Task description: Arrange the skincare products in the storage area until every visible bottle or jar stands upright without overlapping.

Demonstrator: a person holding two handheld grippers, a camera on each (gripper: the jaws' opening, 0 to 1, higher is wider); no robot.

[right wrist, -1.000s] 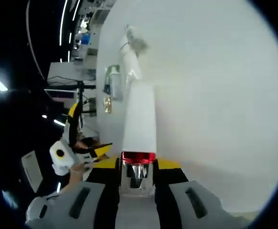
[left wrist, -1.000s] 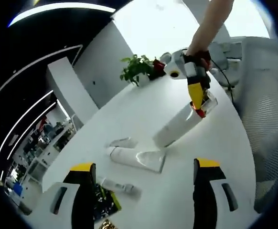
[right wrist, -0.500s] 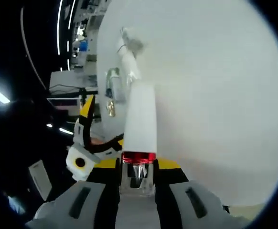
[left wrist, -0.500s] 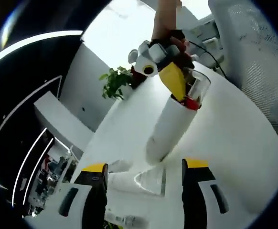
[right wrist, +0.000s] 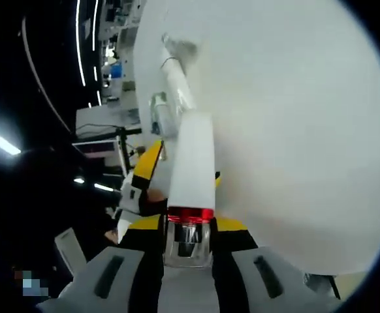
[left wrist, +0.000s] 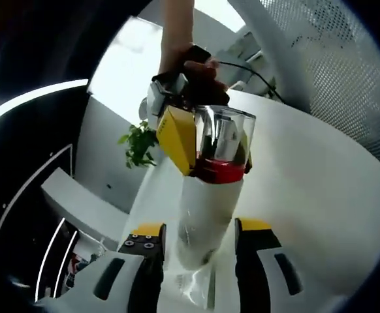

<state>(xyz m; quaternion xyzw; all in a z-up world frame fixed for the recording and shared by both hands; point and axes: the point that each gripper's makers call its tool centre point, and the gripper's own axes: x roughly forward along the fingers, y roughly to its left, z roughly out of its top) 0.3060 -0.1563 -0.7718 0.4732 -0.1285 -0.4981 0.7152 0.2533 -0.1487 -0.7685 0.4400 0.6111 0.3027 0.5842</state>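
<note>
White tabletop, curved at its edge, carries the products; in the right gripper view it spreads from 12 to 4 o'clock. A white mesh chair back stands at 2 o'clock in the left gripper view. The tall white bottle, with red collar and clear cap, is tilted, its base low near the tabletop between the left tool's jaws and its cap raised toward 12 o'clock. The right tool is clamped on the cap end, one yellow jaw flat against the collar, with a hand gripping the tool above. In the right gripper view the same bottle runs straight up from that tool, whose jaws press the clear cap on both sides. The left tool stands parted, its jaws flanking the bottle's base; whether they touch it cannot be told. It shows again in the right gripper view at 9 o'clock beside the bottle. Beyond the bottle's far end a second white bottle lies flat. A potted plant sits at the tabletop's far edge.
</note>
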